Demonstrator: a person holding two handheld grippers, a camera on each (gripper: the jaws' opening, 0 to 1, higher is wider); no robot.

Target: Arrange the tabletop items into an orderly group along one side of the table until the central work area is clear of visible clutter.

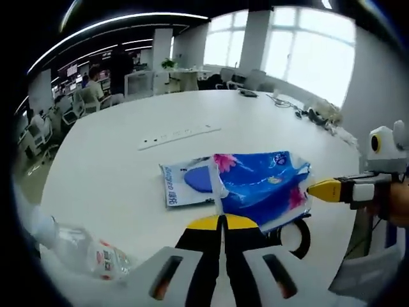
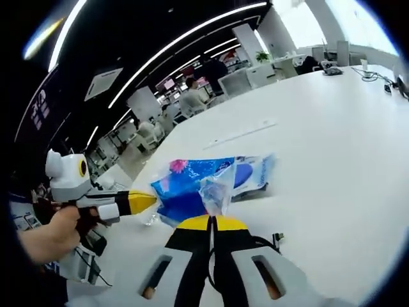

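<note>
A blue plastic packet with pink flowers (image 1: 262, 185) (image 2: 188, 185) is held between both grippers over the white table (image 1: 115, 166). My left gripper (image 1: 222, 222) is shut on its near crinkled edge. In the same view the right gripper's yellow tip (image 1: 323, 190) comes in from the right and pinches the packet's right edge. In the right gripper view my right gripper (image 2: 212, 222) is shut on the clear plastic edge, and the left gripper (image 2: 139, 201), held by a hand (image 2: 48, 240), grips the other side. A flat white and blue pack (image 1: 182, 183) (image 2: 255, 171) lies partly under the packet.
A clear plastic bottle (image 1: 89, 254) lies on the table at the near left. A black cable loop (image 1: 299, 235) (image 2: 265, 243) sits close to the jaws. A long white strip (image 1: 179, 135) (image 2: 239, 135) lies mid-table. Small items (image 1: 316, 116) cluster at the far edge. People sit at desks behind.
</note>
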